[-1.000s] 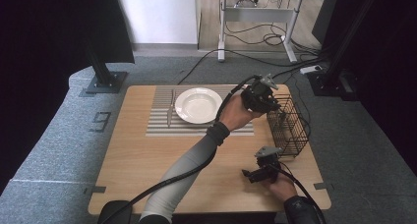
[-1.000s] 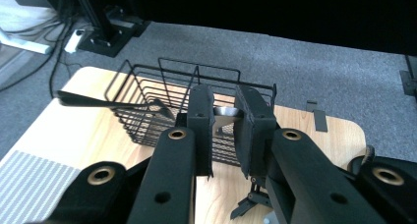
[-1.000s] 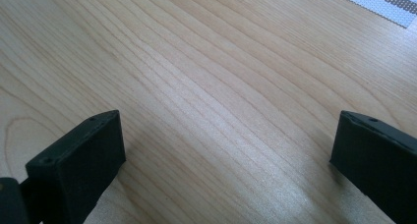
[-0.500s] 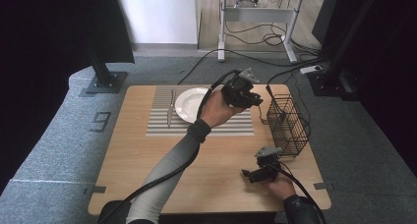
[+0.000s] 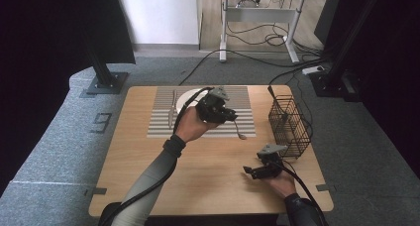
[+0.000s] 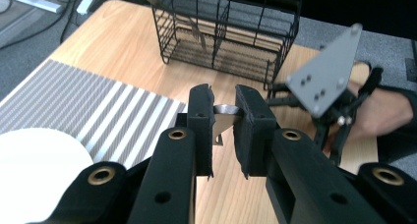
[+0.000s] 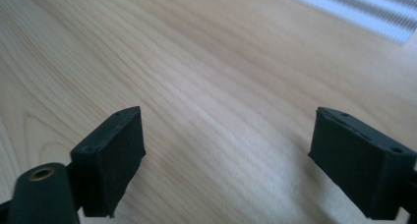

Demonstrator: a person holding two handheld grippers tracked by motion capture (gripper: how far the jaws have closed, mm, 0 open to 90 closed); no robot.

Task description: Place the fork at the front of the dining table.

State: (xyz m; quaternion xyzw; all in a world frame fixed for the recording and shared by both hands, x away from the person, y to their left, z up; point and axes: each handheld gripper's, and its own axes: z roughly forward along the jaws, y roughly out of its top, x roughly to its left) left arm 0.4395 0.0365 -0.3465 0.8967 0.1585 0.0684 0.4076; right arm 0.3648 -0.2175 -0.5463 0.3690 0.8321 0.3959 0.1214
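The right gripper (image 5: 253, 172) is held low over the bare near part of the table (image 5: 208, 186), close to the near right corner – its jaws are seen spread wide in the right gripper view with only wood grain between them, and they have just been closing a little, with nothing gripped. Farther in, the left gripper (image 5: 231, 114) is raised over the striped mat (image 5: 163, 122), clenched on a spoon (image 6: 225, 115); in the left gripper view the metal end is pinched between the two pads, and in the high view the rest of the spoon hangs down past the jaws over the mat's right edge. A white plate (image 5: 190, 94) lies on the mat behind that hand, partly covered by it. A knife (image 5: 172, 109) is laid on the mat left of the plate. At the table's right side a black wire basket (image 5: 289, 124) stands upright, just beyond the right gripper – in the left gripper view a utensil (image 6: 194, 27) is seen leaning inside it.
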